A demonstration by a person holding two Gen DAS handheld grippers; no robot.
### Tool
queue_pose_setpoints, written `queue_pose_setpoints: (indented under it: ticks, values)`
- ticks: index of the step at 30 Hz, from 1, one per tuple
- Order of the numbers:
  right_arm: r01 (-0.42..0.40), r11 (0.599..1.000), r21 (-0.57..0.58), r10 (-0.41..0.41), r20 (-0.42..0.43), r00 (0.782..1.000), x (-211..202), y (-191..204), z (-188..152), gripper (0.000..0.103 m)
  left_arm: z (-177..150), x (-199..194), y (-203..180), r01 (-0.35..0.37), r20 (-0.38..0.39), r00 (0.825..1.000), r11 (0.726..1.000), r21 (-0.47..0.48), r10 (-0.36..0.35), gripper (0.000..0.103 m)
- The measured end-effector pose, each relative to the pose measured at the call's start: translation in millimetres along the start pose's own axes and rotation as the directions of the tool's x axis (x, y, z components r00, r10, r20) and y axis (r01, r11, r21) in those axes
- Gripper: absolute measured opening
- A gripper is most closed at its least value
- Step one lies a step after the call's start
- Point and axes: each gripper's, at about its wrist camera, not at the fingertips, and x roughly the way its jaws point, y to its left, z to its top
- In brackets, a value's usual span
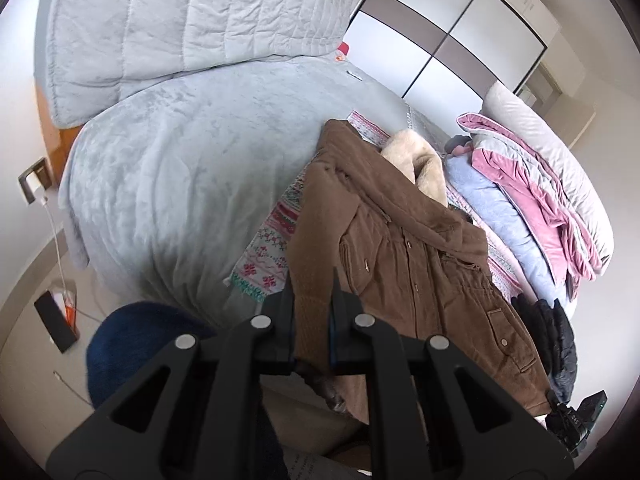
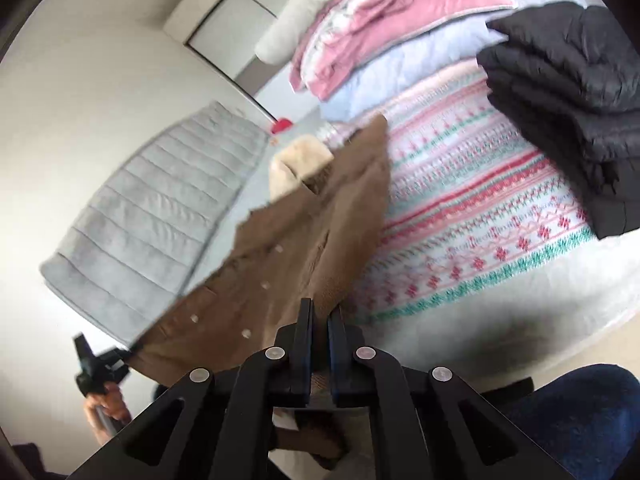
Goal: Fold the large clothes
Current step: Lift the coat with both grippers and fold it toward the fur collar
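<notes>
A brown corduroy coat (image 1: 404, 248) with a cream fur collar (image 1: 416, 160) lies on the bed over a patterned knit blanket (image 1: 268, 256). My left gripper (image 1: 313, 280) is shut on the coat's near edge, brown fabric pinched between its black fingers. In the right wrist view the same coat (image 2: 296, 236) hangs lifted off the blanket (image 2: 480, 216), and my right gripper (image 2: 320, 312) is shut on its lower edge. The other gripper (image 2: 98, 364) and a hand appear at the lower left of that view.
A grey bedspread (image 1: 168, 176) covers the bed, with a grey quilted headboard (image 1: 192, 16) behind. Folded pink (image 1: 532, 184) and pale blue (image 1: 488, 200) garments lie stacked at the right, beside a black puffer jacket (image 2: 568, 92). A wardrobe (image 1: 452, 32) stands beyond.
</notes>
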Motion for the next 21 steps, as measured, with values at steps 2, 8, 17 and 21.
queue_pose_setpoints:
  ticks: [2,8,17,21]
  values:
    - [-0.028,0.999,-0.027,0.029,0.037,0.999,-12,12,7,0.005,2,-7,2,-0.004,0.008,1.0,1.0,0.003,0.004,0.013]
    - [-0.013,1.0,-0.018,0.013,0.021,1.0,29,16,37,0.005,30,30,4,-0.053,-0.036,0.998,0.999,-0.005,0.053,0.013]
    - [-0.115,0.992,0.05,0.112,0.056,0.992,90,21,127,0.005,101,70,-31,-0.019,-0.055,0.998,1.0,0.002,0.019,0.013]
    - [-0.099,0.993,0.058,0.095,0.071,0.993,133,28,193,0.005,153,103,-66,-0.026,-0.034,0.999,0.999,0.039,0.027,0.013]
